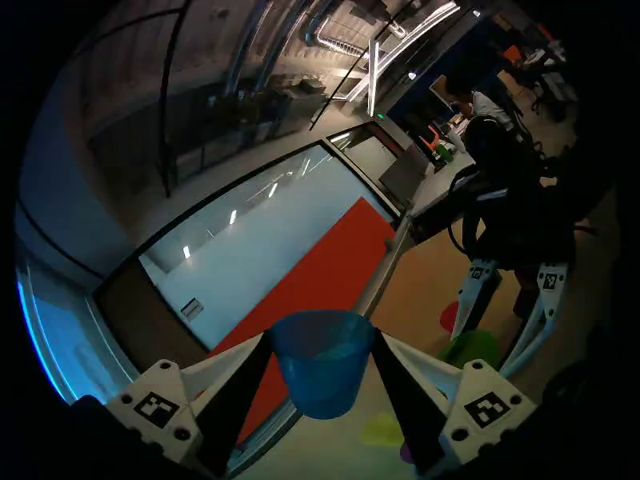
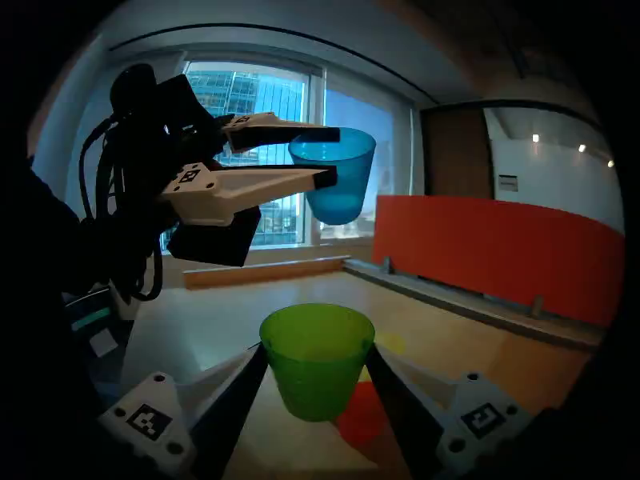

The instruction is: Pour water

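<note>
A blue translucent cup (image 1: 322,368) sits between the fingers of my left gripper (image 1: 322,344), which is shut on it. In the right gripper view that blue cup (image 2: 332,174) hangs roughly upright, high above the table, held by the left gripper (image 2: 326,156). My right gripper (image 2: 318,356) is shut on a green translucent cup (image 2: 318,372), upright and low over the table. The left gripper view shows the green cup (image 1: 468,346) off to the right, in the right gripper (image 1: 482,352). I cannot tell whether either cup holds water.
A light wooden table (image 2: 448,336) carries flat coloured discs, one red (image 2: 360,412) and one yellow (image 2: 392,342). An orange-red panel (image 2: 496,248) runs along the table's far side. Windows (image 2: 264,144) lie behind. A hand and black cables (image 2: 120,200) hold the left gripper.
</note>
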A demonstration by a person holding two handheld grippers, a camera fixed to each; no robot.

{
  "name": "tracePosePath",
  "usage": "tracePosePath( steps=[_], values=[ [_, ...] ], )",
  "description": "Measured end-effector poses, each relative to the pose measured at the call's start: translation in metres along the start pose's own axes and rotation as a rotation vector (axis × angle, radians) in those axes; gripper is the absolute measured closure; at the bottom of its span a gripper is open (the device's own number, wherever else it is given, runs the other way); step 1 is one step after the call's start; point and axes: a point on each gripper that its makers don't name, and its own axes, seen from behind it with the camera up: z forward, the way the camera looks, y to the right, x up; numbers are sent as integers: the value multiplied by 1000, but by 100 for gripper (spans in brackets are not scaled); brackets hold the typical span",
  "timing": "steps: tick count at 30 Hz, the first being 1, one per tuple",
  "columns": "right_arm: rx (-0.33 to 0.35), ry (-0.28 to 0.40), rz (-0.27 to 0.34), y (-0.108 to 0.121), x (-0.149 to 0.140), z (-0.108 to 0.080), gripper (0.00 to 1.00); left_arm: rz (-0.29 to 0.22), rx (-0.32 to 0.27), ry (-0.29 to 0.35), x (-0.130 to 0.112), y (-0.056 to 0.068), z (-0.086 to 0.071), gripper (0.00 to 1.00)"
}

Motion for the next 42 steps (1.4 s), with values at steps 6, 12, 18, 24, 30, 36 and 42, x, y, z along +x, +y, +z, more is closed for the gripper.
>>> tracePosePath(
  steps=[6,12,18,24,30,36,42],
  values=[
    [0,3,-4,0,2,-1,11,41,9,-5,2,-2,2,12],
    [0,6,-6,0,4,-1,11,79,10,-5,3,-2,5,12],
    [0,7,-8,1,5,-1,11,126,10,-1,5,-2,8,12],
    [0,10,-8,1,6,-1,11,167,9,0,6,-1,10,12],
    [-3,13,-9,2,6,-1,11,203,8,4,10,1,11,12],
    [-5,15,-7,3,6,-2,11,236,4,14,14,7,11,12],
    [-6,17,-7,3,7,-3,11,273,5,9,13,10,11,12]
  ],
)
